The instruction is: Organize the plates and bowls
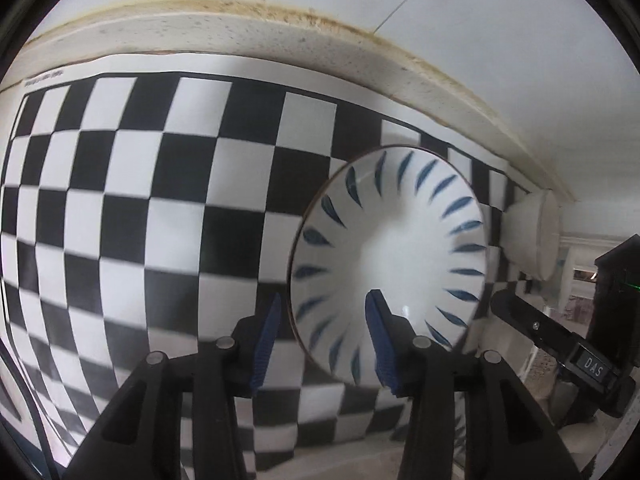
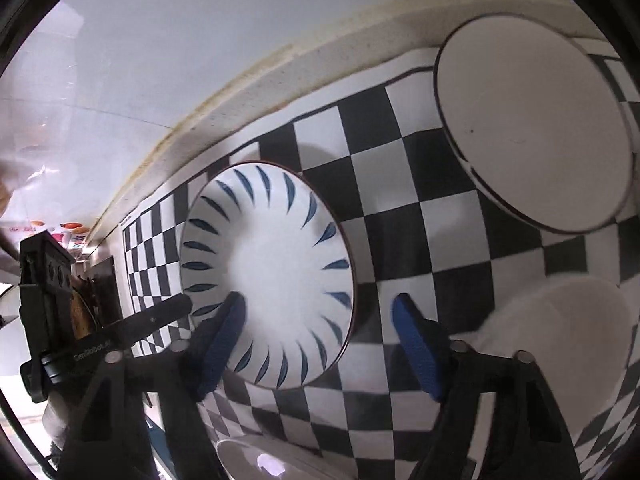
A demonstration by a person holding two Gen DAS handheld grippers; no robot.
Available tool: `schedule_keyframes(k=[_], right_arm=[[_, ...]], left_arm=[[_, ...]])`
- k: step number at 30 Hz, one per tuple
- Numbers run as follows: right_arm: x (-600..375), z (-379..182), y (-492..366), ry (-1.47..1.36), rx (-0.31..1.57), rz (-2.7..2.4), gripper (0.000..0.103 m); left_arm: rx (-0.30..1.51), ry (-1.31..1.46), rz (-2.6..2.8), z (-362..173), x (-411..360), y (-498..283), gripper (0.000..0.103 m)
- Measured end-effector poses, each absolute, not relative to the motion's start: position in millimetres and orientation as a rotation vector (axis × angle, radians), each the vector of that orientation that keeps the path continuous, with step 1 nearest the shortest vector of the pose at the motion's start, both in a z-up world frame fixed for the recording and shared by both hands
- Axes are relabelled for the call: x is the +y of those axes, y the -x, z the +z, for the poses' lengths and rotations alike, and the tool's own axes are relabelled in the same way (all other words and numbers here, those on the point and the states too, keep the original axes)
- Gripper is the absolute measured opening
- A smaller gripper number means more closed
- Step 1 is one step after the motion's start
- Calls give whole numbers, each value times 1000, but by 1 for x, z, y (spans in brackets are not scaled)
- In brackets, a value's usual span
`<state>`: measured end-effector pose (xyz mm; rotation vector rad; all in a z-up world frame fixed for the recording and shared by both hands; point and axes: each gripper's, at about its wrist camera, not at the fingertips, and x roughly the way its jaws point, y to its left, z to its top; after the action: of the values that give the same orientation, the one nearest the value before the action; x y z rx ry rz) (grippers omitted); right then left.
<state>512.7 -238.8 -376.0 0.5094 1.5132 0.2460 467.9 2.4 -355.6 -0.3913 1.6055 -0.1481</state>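
A white bowl with blue leaf strokes sits on the checkerboard mat; it also shows in the right wrist view. My left gripper is open, its jaws on either side of the bowl's near rim, one inside and one outside. My right gripper is open, also straddling that bowl's rim from the other side. A white plate with a dark rim lies at the far right. A plain white bowl sits beside the right finger; it also shows in the left wrist view.
A speckled counter edge and white wall run behind the mat. Another white dish rim shows at the bottom of the right wrist view. The other gripper's black body shows at the right of the left wrist view.
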Motion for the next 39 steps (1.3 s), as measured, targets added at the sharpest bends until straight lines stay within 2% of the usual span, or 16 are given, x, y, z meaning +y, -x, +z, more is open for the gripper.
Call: schedule_keyframes(k=[1,5,6,7,14,16,29,39], right_arm=[[-237,-377,-516,-487,1511,243,65],[-232,-377,-523,-449,1512,257,62],[-230,-377,-524,-442,1511,267,57],[-228,-378,-526,-443,1519,278,47],[-220,-397,-524,-395,1558,254,31],[-219,-401,-524,-360,1557,221,16],[-215,-394,-517,-340,1501,250,14],[-219,-355,-496,-357,1426,292,13]], left_arm=[[1611,383,-153,-358,1,-470,40],[1614,350,-165,-367,-6,-477,37],[1614,332,-163,-368,-9,-478,36],[1613,321,-161,-370,-9,-479,35],[1606,311,-149,-378,-3,-481,18],[1603,310,-148,-380,-1,-481,15],[1558,275,-147,-371,0,-472,15],[1484,262,-160,-336,-2,-451,15]])
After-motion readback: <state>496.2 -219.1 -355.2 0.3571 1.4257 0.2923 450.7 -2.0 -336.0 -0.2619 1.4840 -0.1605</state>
